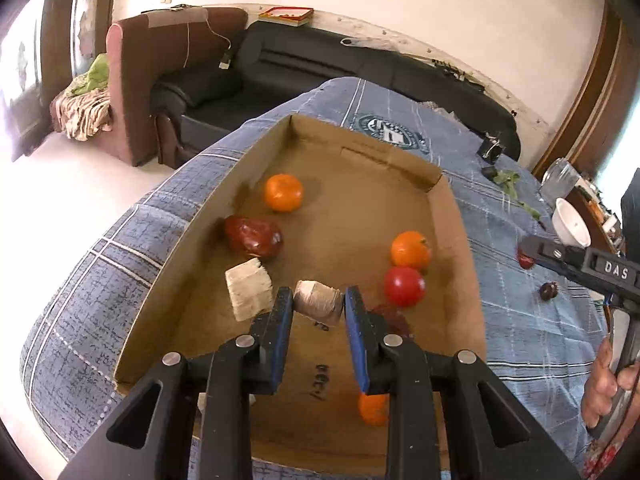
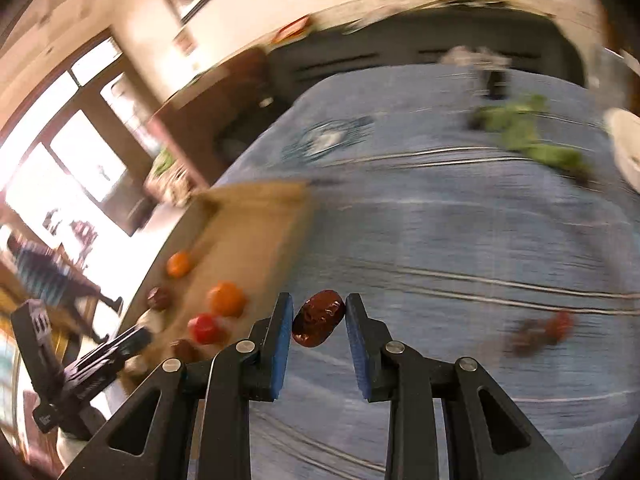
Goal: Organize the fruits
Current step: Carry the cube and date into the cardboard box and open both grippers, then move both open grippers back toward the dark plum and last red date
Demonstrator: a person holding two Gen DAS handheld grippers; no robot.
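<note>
A cardboard tray (image 1: 448, 216) lies on a blue checked cloth. Inside it are two oranges (image 1: 283, 192) (image 1: 411, 250), a dark red fruit (image 1: 254, 238), a round red fruit (image 1: 404, 286) and a pale block (image 1: 248, 294). A third orange (image 1: 374, 408) shows under my left fingers. My left gripper (image 1: 319, 300) is shut on a tan chunk low over the tray floor. My right gripper (image 2: 319, 322) is shut on a glossy dark brown fruit (image 2: 319, 323), held above the cloth to the right of the tray (image 2: 256, 216). This view is blurred.
On the cloth right of the tray lie a small dark fruit (image 1: 549, 291), green leaves (image 1: 508, 182), a white bowl (image 1: 570, 222) and a glass jar (image 1: 560, 178). A black sofa (image 1: 320, 64) and a brown armchair (image 1: 160, 60) stand beyond the table.
</note>
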